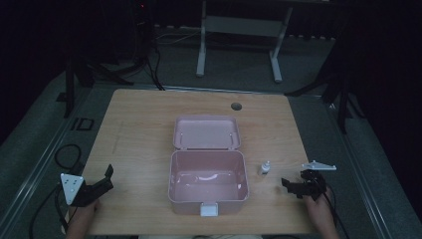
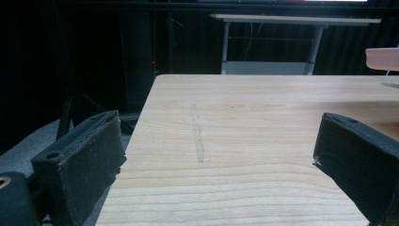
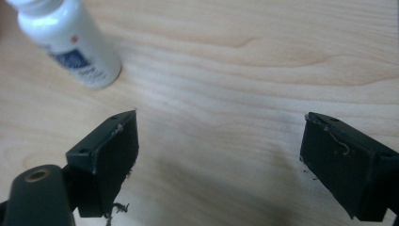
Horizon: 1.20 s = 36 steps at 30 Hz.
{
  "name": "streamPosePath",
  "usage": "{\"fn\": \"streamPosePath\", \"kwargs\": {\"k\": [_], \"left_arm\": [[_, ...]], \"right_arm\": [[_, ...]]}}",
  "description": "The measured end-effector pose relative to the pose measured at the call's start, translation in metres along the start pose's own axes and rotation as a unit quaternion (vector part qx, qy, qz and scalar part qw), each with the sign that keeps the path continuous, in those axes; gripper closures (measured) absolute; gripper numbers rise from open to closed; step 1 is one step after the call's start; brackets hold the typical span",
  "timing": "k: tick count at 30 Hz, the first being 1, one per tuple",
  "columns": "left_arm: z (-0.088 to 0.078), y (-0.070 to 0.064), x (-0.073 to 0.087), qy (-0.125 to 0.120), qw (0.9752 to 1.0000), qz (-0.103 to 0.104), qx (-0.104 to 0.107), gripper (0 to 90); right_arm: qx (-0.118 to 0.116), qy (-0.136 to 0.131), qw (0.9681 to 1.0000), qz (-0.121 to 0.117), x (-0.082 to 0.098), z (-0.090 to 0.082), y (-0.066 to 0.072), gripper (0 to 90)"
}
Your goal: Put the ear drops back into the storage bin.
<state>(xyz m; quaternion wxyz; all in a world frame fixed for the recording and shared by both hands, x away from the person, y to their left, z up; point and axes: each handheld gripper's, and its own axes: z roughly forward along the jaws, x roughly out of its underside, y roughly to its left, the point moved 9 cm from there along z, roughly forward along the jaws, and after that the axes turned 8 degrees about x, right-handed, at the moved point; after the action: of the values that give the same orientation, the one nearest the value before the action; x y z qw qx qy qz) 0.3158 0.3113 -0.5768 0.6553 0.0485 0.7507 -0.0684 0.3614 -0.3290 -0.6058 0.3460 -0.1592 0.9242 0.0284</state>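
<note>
Right gripper (image 1: 290, 184): jaws spread wide, nothing between them, aimed at the bottle.
Left gripper (image 1: 107, 178): jaws apart and empty, low at the table's (image 1: 139, 119) left edge.
Bottle (image 1: 265, 168): upright, just right of the box.
Pink box (image 1: 208, 194): lid open, inside bare.
Progress: likely the start; bottle not yet grasped or boxed.

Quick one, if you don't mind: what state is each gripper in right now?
Left gripper: open, holding nothing.
Right gripper: open, empty, near the small white bottle.
</note>
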Motion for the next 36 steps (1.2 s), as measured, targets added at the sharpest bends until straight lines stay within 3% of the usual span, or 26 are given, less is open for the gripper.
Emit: {"fn": "streamPosePath", "kwargs": {"k": [6, 14, 15, 19, 20, 21, 22, 23, 24, 25, 26, 27, 28, 29, 30, 31, 33, 34, 35, 36], "left_arm": [[0.000, 0.000, 0.000, -0.001, 1.0000, 0.002, 0.001, 2.3], [0.000, 0.000, 0.000, 0.000, 1.0000, 0.001, 0.001, 2.3], [0.000, 0.000, 0.000, -0.001, 1.0000, 0.001, 0.001, 2.3], [0.000, -0.001, 0.000, 0.000, 1.0000, 0.002, 0.001, 2.3], [0.000, -0.001, 0.000, -0.001, 1.0000, 0.002, 0.001, 2.3], [0.000, 0.000, 0.000, 0.000, 1.0000, 0.002, 0.001, 2.4], [0.000, -0.001, 0.000, -0.001, 1.0000, 0.002, 0.001, 2.4], [0.000, -0.001, 0.000, -0.001, 1.0000, 0.002, 0.001, 2.3], [0.000, -0.001, 0.000, -0.001, 1.0000, 0.002, 0.001, 2.4], [0.000, -0.001, 0.000, -0.001, 1.0000, 0.002, 0.001, 2.4], [0.000, -0.001, 0.000, 0.000, 1.0000, 0.002, 0.001, 2.4], [0.000, -0.001, 0.000, 0.000, 1.0000, 0.002, 0.001, 2.3], [0.000, -0.001, 0.000, 0.000, 1.0000, 0.002, 0.000, 2.4], [0.000, -0.001, 0.000, 0.000, 1.0000, 0.002, 0.000, 2.3], [0.000, -0.001, 0.000, 0.000, 1.0000, 0.003, 0.000, 2.3], [0.000, -0.001, 0.000, 0.000, 1.0000, 0.003, 0.000, 2.3], [0.000, -0.001, 0.000, 0.000, 1.0000, 0.003, 0.000, 2.4], [0.000, -0.001, 0.000, 0.000, 1.0000, 0.003, 0.000, 2.4], [0.000, -0.001, 0.000, 0.000, 1.0000, 0.003, 0.000, 2.4], [0.000, -0.001, 0.000, 0.000, 1.0000, 0.003, 0.000, 2.4]], "right_arm": [[-0.008, 0.038, 0.9991, -0.019, -0.001, -0.005, 0.004, 11.2], [-0.016, 0.097, 0.9935, -0.057, 0.002, -0.013, 0.005, 11.3], [-0.030, 0.117, 0.9902, -0.071, 0.004, -0.015, 0.008, 11.2], [-0.039, 0.165, 0.9797, -0.107, 0.010, -0.018, 0.013, 11.2], [-0.039, 0.165, 0.9797, -0.107, 0.010, -0.018, 0.013, 11.2], [-0.043, 0.185, 0.9741, -0.123, 0.012, -0.020, 0.013, 11.2], [-0.046, 0.193, 0.9716, -0.129, 0.012, -0.022, 0.014, 11.2], [-0.046, 0.193, 0.9716, -0.129, 0.012, -0.022, 0.014, 11.2], [-0.047, 0.210, 0.9663, -0.141, 0.012, -0.025, 0.014, 11.2], [-0.047, 0.210, 0.9663, -0.141, 0.012, -0.025, 0.014, 11.2], [-0.052, 0.230, 0.9597, -0.153, 0.012, -0.028, 0.014, 11.2], [-0.052, 0.230, 0.9597, -0.153, 0.012, -0.028, 0.014, 11.2], [-0.051, 0.245, 0.9535, -0.168, 0.012, -0.030, 0.014, 11.3], [-0.051, 0.252, 0.9502, -0.176, 0.012, -0.032, 0.014, 11.2], [-0.051, 0.252, 0.9502, -0.176, 0.012, -0.032, 0.014, 11.2], [-0.056, 0.272, 0.9408, -0.194, 0.013, -0.034, 0.015, 11.2], [-0.056, 0.287, 0.9343, -0.204, 0.014, -0.035, 0.016, 11.2], [-0.056, 0.287, 0.9343, -0.204, 0.014, -0.035, 0.016, 11.2], [-0.058, 0.297, 0.9297, -0.210, 0.015, -0.036, 0.016, 11.2], [-0.057, 0.314, 0.9212, -0.223, 0.017, -0.036, 0.016, 11.2]]}}
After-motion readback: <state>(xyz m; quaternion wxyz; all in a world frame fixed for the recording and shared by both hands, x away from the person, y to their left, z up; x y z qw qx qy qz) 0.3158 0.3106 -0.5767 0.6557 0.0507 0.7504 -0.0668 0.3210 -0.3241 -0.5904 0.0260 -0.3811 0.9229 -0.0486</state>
